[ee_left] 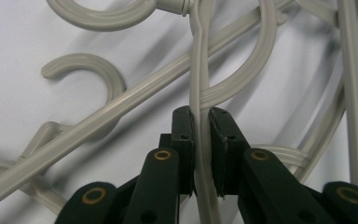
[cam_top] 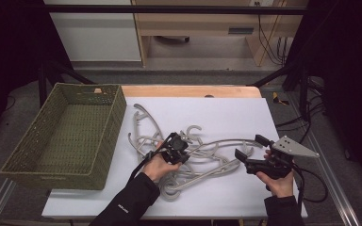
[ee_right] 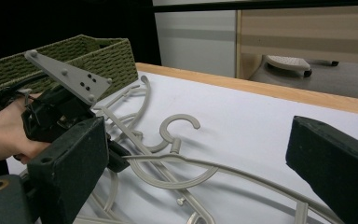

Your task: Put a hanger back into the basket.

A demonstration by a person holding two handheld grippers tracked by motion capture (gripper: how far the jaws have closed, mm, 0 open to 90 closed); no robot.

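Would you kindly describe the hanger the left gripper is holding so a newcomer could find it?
Start at the woven green basket on the table's left; just right of it lies a tangle of pale grey plastic hangers. The gripped hanger is the one whose thin bar runs between the left gripper jaws.

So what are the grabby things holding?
The left gripper pinches a grey hanger by its thin bar, jaws closed on it. The right gripper is open, holding nothing.

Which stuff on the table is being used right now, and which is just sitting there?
In use:
- left gripper, jaws closed around a thin hanger bar
- grey hangers, a tangled pile
- right gripper, jaws wide open beside the pile

Just sitting:
- green woven basket, nothing inside
- white mat under everything
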